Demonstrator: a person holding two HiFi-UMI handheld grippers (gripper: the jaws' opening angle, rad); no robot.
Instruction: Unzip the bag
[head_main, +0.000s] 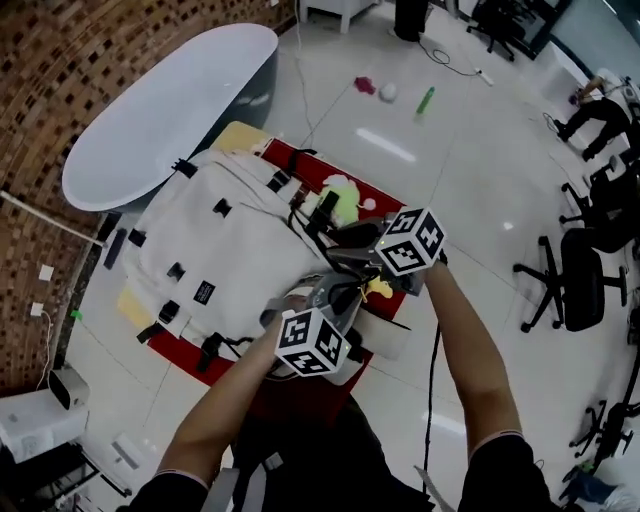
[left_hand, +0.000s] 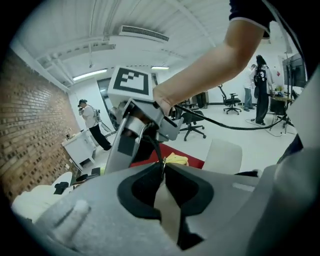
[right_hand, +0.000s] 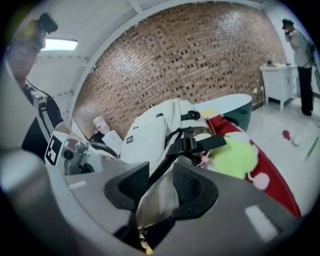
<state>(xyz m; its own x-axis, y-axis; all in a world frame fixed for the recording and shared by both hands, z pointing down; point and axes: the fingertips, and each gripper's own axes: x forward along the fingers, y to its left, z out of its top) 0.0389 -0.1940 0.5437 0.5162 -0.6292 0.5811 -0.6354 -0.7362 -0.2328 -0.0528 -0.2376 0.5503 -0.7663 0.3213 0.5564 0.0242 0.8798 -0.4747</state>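
White backpack (head_main: 225, 245) lies flat on the red cloth (head_main: 290, 157), green plush toy (right_hand: 232, 157) just beside it. Unzip status: grip stage, no confirmed opening.

Left gripper (left_hand: 163, 167): jaws nearly together, pinching a pale fabric strip (left_hand: 167, 212) that runs up between the pads. A small metal ring (left_hand: 162, 160) sits right at the tips. Likely the zip pull, but too small to be sure.

Right gripper (right_hand: 160, 171): jaws stand apart. Grey bag fabric (right_hand: 159, 200) fills the gap and a black strap (right_hand: 167, 162) runs through toward a buckle (right_hand: 189, 145). The pads don't look pressed on either, so I read it as holding nothing.

In the head view both grippers sit tip to tip over the near end of the backpack, so the zip line itself is hidden. Can't tell how many teeth are parted. The dark gap with something yellow below the right gripper's jaws may be the mouth starting to open; that's a guess.

Done: left gripper anchors the backpack at what looks like the zip end.
Left to do: right gripper needs a firm hold on the pull or the opposing fabric, then the whole run along the edge. The main panel looks closed and flat, so I'd call it early.
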